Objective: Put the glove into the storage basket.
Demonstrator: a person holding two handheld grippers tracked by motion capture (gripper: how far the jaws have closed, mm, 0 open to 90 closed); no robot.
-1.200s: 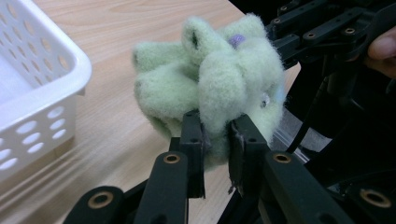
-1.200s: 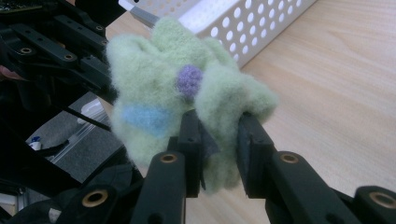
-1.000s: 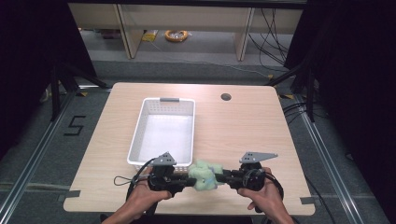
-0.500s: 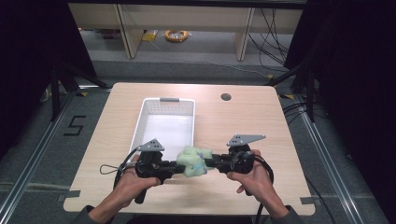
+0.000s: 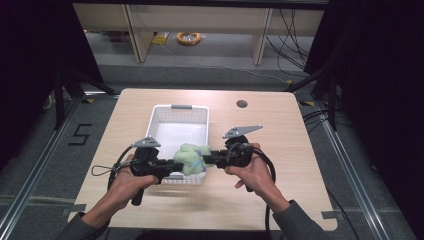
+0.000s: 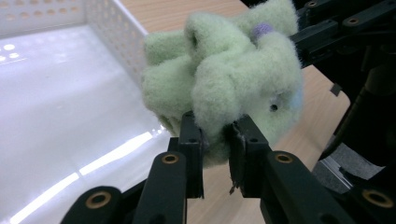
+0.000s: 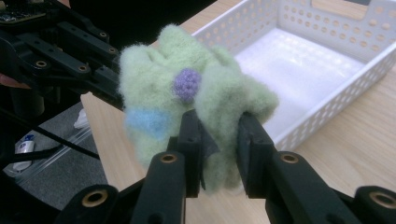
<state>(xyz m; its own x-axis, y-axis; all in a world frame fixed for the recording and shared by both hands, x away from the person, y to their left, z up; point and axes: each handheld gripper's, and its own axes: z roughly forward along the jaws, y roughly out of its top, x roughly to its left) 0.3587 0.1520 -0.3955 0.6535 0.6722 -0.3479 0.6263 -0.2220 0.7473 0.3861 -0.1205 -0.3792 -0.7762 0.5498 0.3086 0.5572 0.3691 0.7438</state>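
Plush toy (image 5: 190,156) pinched by both grippers, left (image 5: 170,165) and right (image 5: 209,158), fingers clamped on it; lifted off desk (image 5: 280,130), now over basket (image 5: 162,112) front edge.

toy (image 5: 190,157) between left claw (image 5: 176,165) and right claw (image 5: 206,159) | over near rim of basket (image 5: 178,111) | basket on table (image 5: 290,145)

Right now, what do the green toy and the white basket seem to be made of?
Toy: likely soft fleece or felted plush, matte; its surface is fuzzy and bunches in folds. Basket: probably hard plastic, glossy; its floor reflects light and its walls have regular holes.
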